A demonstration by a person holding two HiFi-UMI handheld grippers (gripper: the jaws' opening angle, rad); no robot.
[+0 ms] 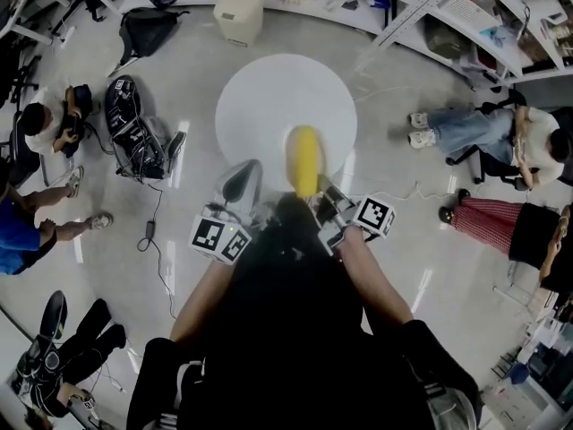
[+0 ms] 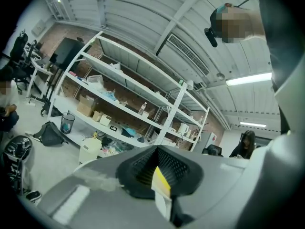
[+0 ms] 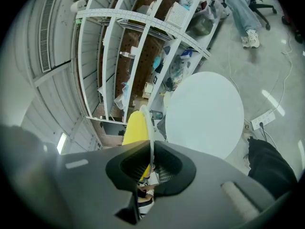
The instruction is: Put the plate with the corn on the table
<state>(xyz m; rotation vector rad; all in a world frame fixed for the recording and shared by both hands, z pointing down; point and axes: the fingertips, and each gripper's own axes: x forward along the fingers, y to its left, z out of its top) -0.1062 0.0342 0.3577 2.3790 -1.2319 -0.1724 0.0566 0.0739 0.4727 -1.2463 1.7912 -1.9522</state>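
grey floor, round white table (image 1: 269, 97) upper middle of frame. my left gripper (image 2: 159, 173) and right gripper (image 3: 148, 166) each clamped on plate (image 3: 150, 135) rim, jaws nearly together. corn (image 1: 306, 159) on plate, over table's lower edge. best: keep plate level, lower both sides together.

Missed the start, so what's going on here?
A person is carrying a plate with an ear of corn on it. The left gripper and right gripper are each clamped on the plate's rim. The plate is over the near edge of the round white table and does not look set down yet.
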